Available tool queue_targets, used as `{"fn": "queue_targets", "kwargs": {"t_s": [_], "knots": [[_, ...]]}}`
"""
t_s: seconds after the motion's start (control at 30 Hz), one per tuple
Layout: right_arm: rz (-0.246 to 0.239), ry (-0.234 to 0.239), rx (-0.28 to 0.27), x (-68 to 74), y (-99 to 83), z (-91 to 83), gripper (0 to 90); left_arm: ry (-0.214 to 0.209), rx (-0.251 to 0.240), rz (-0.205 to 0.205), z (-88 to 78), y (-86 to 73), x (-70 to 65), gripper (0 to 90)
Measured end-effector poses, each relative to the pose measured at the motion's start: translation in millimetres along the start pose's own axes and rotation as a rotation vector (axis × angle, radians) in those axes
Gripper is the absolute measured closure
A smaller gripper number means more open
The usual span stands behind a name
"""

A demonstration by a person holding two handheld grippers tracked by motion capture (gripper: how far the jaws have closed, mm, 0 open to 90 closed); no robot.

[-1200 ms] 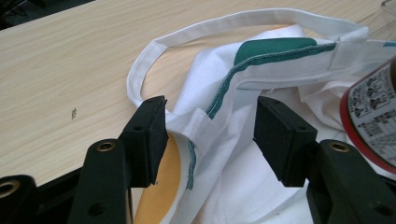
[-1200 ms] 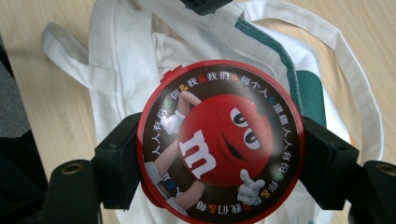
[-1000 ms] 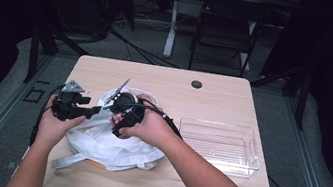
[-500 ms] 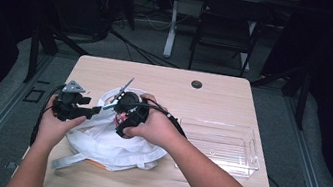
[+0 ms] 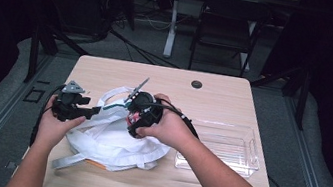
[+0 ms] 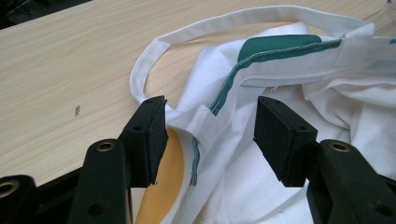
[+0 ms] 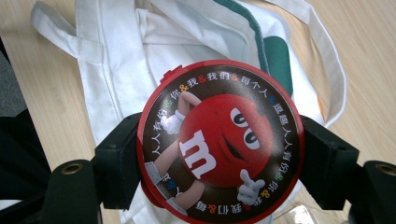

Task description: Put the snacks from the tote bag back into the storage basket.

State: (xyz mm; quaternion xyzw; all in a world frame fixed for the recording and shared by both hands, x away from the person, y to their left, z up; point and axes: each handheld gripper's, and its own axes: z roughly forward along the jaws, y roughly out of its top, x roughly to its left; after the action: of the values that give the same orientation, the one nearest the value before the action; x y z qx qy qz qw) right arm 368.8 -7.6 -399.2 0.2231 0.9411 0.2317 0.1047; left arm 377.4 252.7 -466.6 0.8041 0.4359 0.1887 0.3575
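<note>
left gripper (image 5: 92, 110) sits at the left side of the wooden table (image 5: 215, 93) in the high view, held in the person's left hand (image 5: 55, 124), with its jaws pointed right toward the white cloth bag (image 5: 111, 140). in the left gripper view that gripper (image 6: 210, 130) has its jaws spread apart with nothing pinched between them; the bag's hem, edged with green stitching (image 6: 224, 91), runs up through the gap, and the left jaw is just beside a folded tab of fabric, though i cannot tell whether it touches it. a white handle loop (image 6: 196, 32) curves over the bare tabletop beyond the jaws, and an orange patch (image 6: 163, 200) shows low between them. moving right in the high view, the right gripper (image 5: 138, 114) is held in the right hand (image 5: 169, 129) over the middle of the bag. in the right gripper view its jaws (image 7: 219, 154) are clamped on either side of a round red tin (image 7: 219, 140), whose lid bears a red candy character and a ring of small lettering; the tin is held above the bag's white fabric (image 7: 121, 46) and green strip. farther right on the table lies a clear plastic tray (image 5: 226, 151), near the right forearm.
</note>
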Motion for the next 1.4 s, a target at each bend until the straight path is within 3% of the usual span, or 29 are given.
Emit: {"fn": "queue_targets", "kwargs": {"t_s": [0.93,1.4], "knots": [[0.077,-0.048,0.012,-31.9,-52.5,-24.7,25.1,0.011,0.012,-0.003,0.4,-1.8,0.1,44.1],[0.094,-0.058,-0.003,-43.4,-68.4,-35.5,25.2,0.012,0.014,-0.005,-0.1,-2.4,0.1,44.1]]}}
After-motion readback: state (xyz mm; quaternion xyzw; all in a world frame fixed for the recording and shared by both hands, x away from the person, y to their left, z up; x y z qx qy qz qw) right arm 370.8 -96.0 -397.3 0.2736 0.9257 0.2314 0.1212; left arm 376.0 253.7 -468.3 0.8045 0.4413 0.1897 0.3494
